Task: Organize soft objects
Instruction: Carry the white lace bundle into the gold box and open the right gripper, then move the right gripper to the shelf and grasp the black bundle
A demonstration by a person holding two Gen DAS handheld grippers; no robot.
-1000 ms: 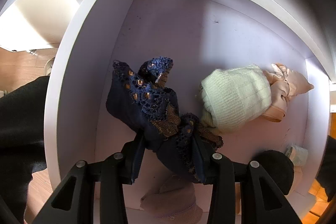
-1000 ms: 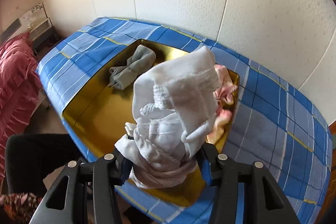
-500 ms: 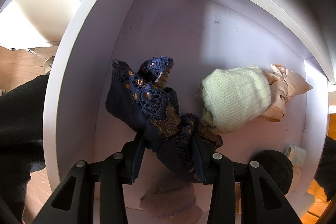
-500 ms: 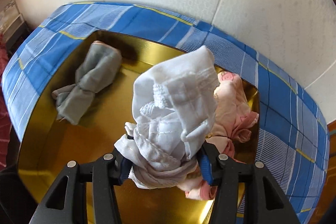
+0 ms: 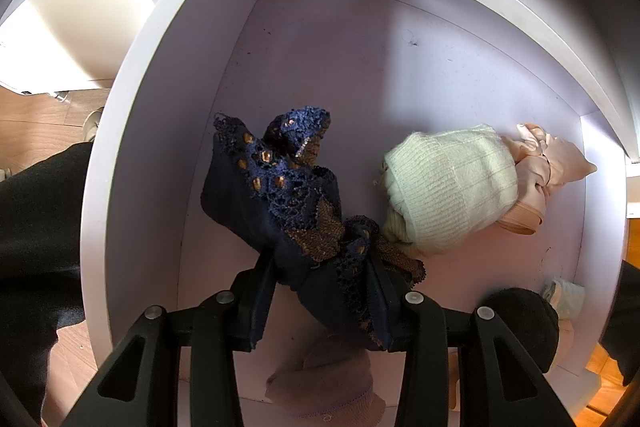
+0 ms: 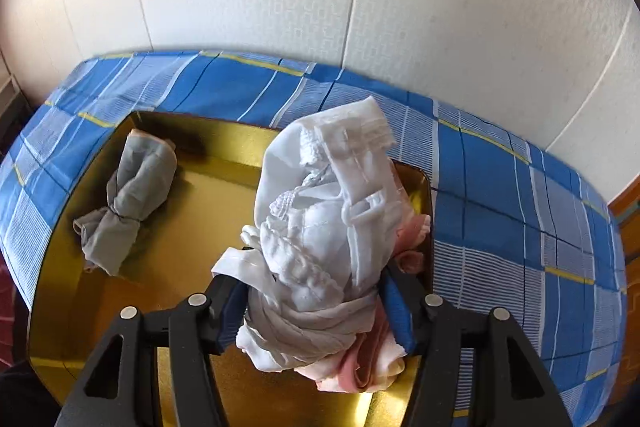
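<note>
The white drawer [image 5: 132, 131] has bare floor from its far wall to the middle; a cream ribbed knit bundle [image 5: 448, 187] and a peach satin roll [image 5: 552, 167] crowd its right side. The left hand-held gripper [image 5: 320, 291] is clamped on a navy lace bundle [image 5: 280, 195] above it. On the blue plaid bed [image 6: 500, 195], a gold tray [image 6: 208, 227] keeps open middle space, a grey knotted roll [image 6: 132, 203] at its left. The right hand-held gripper [image 6: 316, 311] is opening around a white cotton bundle [image 6: 328, 211], pads still touching.
</note>
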